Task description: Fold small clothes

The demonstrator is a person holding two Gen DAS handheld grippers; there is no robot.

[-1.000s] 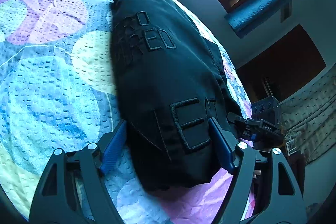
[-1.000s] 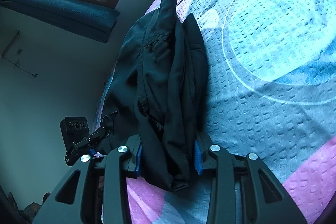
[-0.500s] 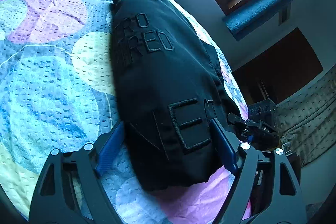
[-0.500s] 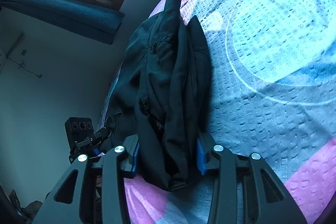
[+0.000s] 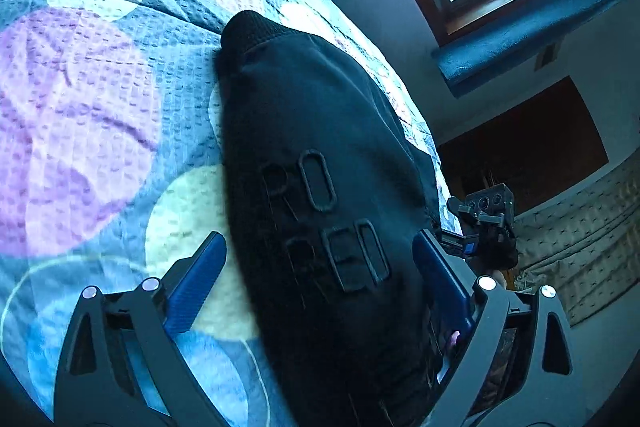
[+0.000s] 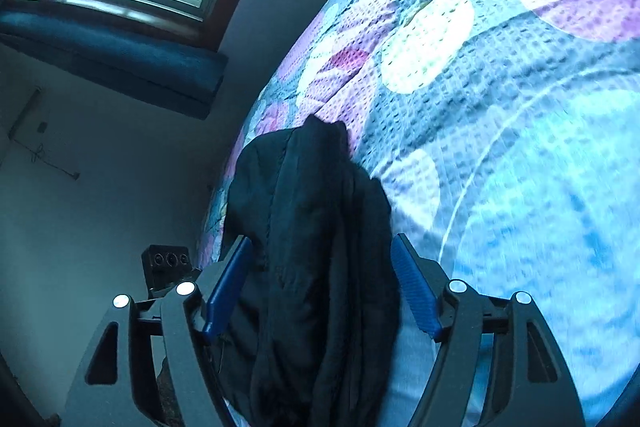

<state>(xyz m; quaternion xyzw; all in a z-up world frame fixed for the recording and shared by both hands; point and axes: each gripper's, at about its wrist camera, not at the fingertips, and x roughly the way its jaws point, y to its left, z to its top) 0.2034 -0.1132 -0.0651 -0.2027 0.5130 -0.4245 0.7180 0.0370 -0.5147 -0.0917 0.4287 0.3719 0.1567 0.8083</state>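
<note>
Both tools are opening wide around the folded black garment on the bedspread, left tool and right tool gripping nothing, so I'd pull straight back without snagging the fold.

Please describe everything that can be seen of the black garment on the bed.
The black garment is matte woven fabric, folded into a long bundle with raised black letters on top and loose layered folds along one edge. It lies flat on the patterned bedspread. It sits between the opening jaws of the left tongs and right tongs, whose pads do not press it.
</note>
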